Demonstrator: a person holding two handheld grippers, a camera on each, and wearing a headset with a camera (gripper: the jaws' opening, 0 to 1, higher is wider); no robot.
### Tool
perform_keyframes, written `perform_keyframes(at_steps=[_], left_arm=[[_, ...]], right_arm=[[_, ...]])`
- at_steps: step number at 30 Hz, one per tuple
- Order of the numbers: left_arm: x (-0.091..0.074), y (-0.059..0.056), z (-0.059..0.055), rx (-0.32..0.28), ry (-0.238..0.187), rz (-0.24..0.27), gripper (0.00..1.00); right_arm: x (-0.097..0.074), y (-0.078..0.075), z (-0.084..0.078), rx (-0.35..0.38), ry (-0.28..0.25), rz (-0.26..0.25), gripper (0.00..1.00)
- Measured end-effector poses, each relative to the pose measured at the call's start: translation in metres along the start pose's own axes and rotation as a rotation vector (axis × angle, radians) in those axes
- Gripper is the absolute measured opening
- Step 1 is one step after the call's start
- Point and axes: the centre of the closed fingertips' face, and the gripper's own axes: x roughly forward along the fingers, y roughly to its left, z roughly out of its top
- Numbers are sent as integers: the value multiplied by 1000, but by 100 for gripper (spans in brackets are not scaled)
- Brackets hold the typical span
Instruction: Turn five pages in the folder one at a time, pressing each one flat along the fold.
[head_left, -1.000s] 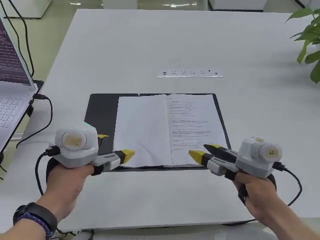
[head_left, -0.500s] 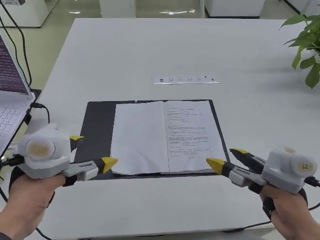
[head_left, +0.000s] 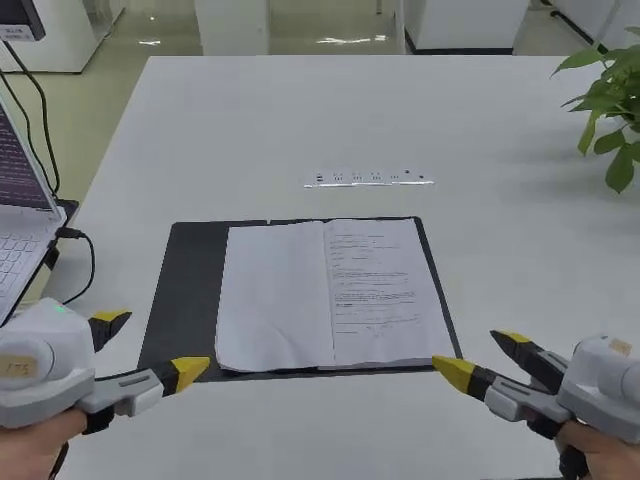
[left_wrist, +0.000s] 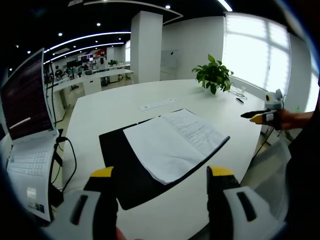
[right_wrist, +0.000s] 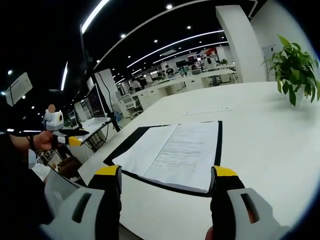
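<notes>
Head view has the left hand-held gripper (head_left: 150, 345) released, jaws apart, near the folder's (head_left: 185, 290) left corner; folder lies open on the worktop (head_left: 300, 120); right hand-held gripper (head_left: 482, 357), also released, hovers near its right corner; risk: jaws catching several pages (head_left: 380, 290) together, or creasing one.

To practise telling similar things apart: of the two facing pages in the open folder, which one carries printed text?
The right-hand page, nearer the potted plant, carries lines of print; the left-hand page facing it is blank white.
</notes>
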Motion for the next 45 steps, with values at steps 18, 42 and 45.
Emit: perform_keyframes(at_steps=[18,42,45], left_arm=[[33,-39,16,0,-22,-61,72],[107,-140,44,90,-18,-277,64],[117,-151,45,97,-8,-298,65]], right_arm=[[-13,-8,-5,38,-17,-11,72],[-28,-19,-19,86,-21,-11,71],[-28,-22,-20,88,-17,-12,71]])
